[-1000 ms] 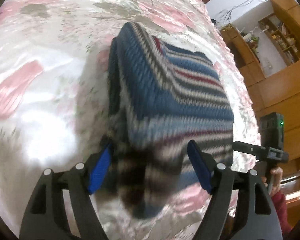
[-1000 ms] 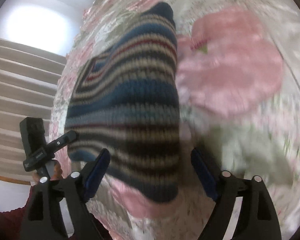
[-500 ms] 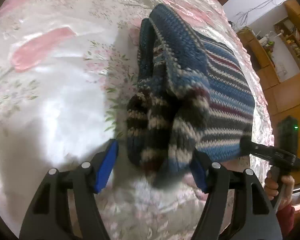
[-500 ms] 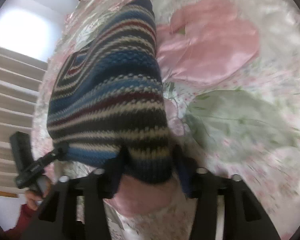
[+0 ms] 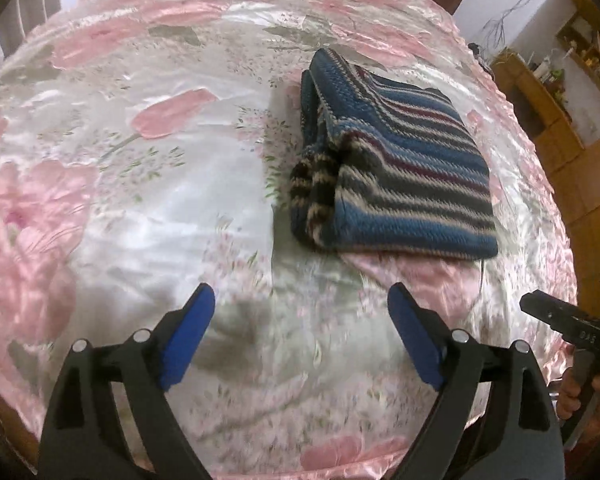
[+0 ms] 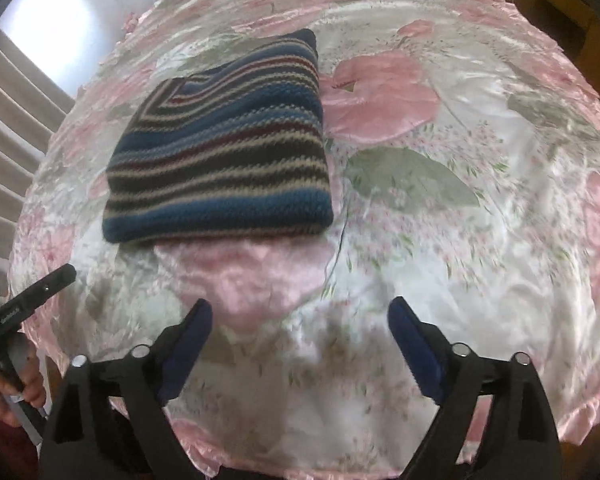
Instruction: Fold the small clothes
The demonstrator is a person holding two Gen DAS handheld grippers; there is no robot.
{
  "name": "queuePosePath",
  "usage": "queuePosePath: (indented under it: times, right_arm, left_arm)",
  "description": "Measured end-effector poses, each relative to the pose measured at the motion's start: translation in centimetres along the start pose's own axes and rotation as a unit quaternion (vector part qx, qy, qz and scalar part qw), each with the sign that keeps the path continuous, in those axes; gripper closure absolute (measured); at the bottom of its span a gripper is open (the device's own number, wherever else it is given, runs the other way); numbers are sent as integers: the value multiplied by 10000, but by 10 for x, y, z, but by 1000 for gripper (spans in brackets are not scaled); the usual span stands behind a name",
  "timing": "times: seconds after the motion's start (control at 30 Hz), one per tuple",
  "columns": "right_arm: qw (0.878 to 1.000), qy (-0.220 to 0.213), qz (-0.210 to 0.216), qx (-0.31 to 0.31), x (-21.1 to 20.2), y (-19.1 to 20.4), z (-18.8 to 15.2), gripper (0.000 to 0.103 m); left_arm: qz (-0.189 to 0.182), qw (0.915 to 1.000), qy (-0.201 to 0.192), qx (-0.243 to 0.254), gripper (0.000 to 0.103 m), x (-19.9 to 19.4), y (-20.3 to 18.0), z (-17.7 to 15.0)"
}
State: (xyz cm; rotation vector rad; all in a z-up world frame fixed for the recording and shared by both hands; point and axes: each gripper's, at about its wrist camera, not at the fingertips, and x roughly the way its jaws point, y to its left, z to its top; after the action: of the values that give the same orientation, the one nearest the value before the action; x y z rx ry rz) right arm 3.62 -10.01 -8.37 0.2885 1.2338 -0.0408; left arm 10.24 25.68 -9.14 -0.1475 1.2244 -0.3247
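Knit: striped sweater (image 5: 396, 172) in blue, cream, dark and maroon bands, folded into a compact block with its layered edges showing on the side at 9 o'clock in the left wrist view.
Sweater place: lying flat on the satin floral cloth (image 5: 140, 184), at about 1 o'clock from the left gripper; in the right wrist view the same sweater (image 6: 220, 160) sits at about 11 o'clock.
Cloth: shiny, white with pink flowers and green leaves, covering the whole surface; a pink flower patch lies just beside the sweater's near edge.
Left gripper (image 5: 302, 336): jaws spread wide, blue pads apart, nothing between them; they hover over bare cloth, well apart from the sweater.
Right gripper (image 6: 300, 346): jaws likewise wide, holding nothing, over the cloth and clear of the sweater's near edge.
Hands: a hand (image 6: 14, 384) grips the left tool's handle at 8 o'clock in the right wrist view; another hand (image 5: 584, 392) holds the right tool at 4 o'clock in the left wrist view.
Background: wooden shelves (image 5: 568, 92) at 2 o'clock, left wrist view.
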Motion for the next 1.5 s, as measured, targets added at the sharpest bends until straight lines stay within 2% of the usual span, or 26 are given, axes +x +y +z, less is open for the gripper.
queuePosePath:
  times: [0.13, 0.23, 0.47, 1.0, 1.27, 1.5]
  right_arm:
    - [9997, -156, -190, -73, -18, 8, -16, 4]
    - [9989, -285, -360, -112, -33, 13, -25, 4]
    - [9973, -374, -603, -186, -58, 25, -41, 4]
    - [9949, -742, -653, -181, -102, 47, -75, 4]
    - [9918, -959, -787, -315, -118, 56, -80, 4]
    - [9900, -1042, -925, -234, -115, 57, -74, 4]
  left_arm:
    - [123, 9999, -88, 14, 15, -19, -6, -16]
    - [291, 9994, -182, 76, 14, -33, -11, -27]
    - [380, 9987, -301, 139, 14, -59, -16, -45]
    - [635, 9935, -865, 368, 13, -128, -29, -70]
    - [845, 9896, -1058, 493, 12, -144, -40, -75]
    - [1033, 9853, -1173, 693, 12, -150, -54, -76]
